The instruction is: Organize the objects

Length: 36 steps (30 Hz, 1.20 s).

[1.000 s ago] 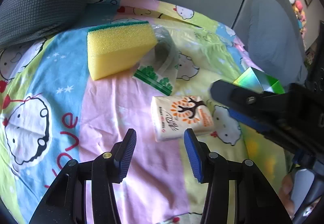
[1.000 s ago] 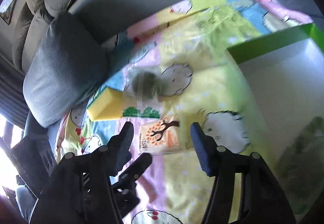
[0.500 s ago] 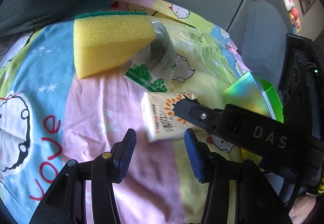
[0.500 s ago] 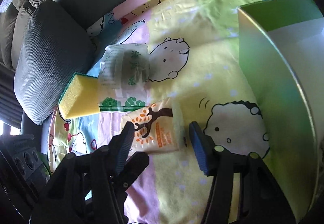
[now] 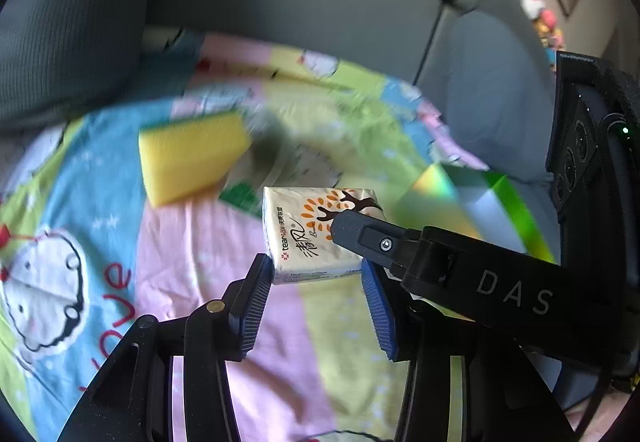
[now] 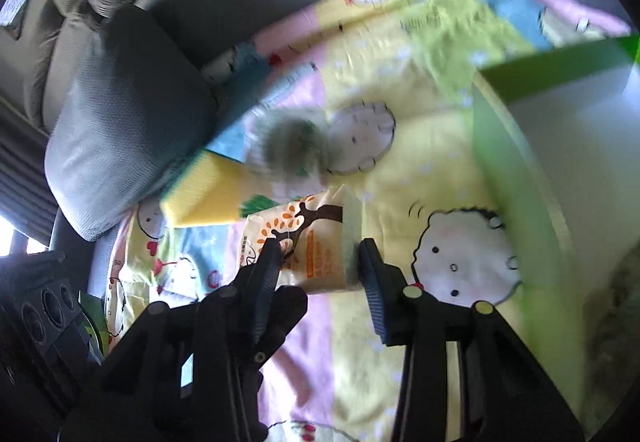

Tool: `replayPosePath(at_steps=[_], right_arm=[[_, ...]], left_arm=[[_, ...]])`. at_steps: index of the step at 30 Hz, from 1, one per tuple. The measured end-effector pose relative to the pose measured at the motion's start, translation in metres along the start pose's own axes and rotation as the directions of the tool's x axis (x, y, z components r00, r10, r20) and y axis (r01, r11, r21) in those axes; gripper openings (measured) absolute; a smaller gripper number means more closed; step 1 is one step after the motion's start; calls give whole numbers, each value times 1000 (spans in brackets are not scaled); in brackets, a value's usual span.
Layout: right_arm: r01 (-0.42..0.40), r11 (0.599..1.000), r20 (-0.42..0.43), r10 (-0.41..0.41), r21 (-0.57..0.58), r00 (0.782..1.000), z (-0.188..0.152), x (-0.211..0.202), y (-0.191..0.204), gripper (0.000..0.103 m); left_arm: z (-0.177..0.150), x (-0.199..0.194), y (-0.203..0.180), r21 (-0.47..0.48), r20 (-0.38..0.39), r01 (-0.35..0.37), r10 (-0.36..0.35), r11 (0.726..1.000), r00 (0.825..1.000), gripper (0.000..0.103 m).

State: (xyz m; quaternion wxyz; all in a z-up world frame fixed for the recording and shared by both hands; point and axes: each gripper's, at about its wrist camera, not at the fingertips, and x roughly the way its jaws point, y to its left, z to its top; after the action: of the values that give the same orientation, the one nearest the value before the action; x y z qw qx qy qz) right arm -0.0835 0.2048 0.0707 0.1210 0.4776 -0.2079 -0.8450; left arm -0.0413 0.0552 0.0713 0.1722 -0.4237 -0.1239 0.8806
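Note:
A cream tissue pack [image 5: 316,234] printed with a brown tree is raised a little off the cartoon blanket [image 5: 192,274]. My left gripper [image 5: 314,278] has its blue pads against the pack's near end, jaws closing. One finger [image 5: 360,232] of the right gripper lies across the pack's top. In the right wrist view the tissue pack [image 6: 316,242] stands between the pads of my right gripper [image 6: 318,262], which press on its sides as the jaws close.
A yellow sponge [image 5: 188,158] with a green back and a clear plastic bag [image 5: 276,158] lie on the blanket behind the pack. A green-rimmed box [image 6: 560,94] stands open at the right. Grey cushions [image 6: 120,114] and the sofa back border the blanket.
The right gripper's jaws have narrowed onto the tissue pack. The pack has come off the blanket and now sits between the left gripper's fingertips. Both views have shifted and blurred.

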Motion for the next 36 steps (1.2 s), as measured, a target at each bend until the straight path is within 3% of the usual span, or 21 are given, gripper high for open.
replayPosePath(at_steps=[5, 12, 20, 36], right_arm=[[-12, 999, 119, 16, -35, 993, -4, -46, 7, 42], [-22, 1000, 244, 22, -4, 970, -1, -97, -16, 42], [-3, 989, 319, -45, 148, 947, -4, -131, -67, 42], [36, 929, 293, -153, 369, 944, -12, -136, -134, 43]], left_arm=[[4, -28, -32, 79, 88, 14, -21, 997, 996, 48], [14, -37, -81, 194, 126, 56, -82, 979, 989, 48], [17, -7, -130, 290, 56, 133, -156, 948, 986, 48], [1, 42, -174, 304, -100, 232, -211, 924, 972, 48]])
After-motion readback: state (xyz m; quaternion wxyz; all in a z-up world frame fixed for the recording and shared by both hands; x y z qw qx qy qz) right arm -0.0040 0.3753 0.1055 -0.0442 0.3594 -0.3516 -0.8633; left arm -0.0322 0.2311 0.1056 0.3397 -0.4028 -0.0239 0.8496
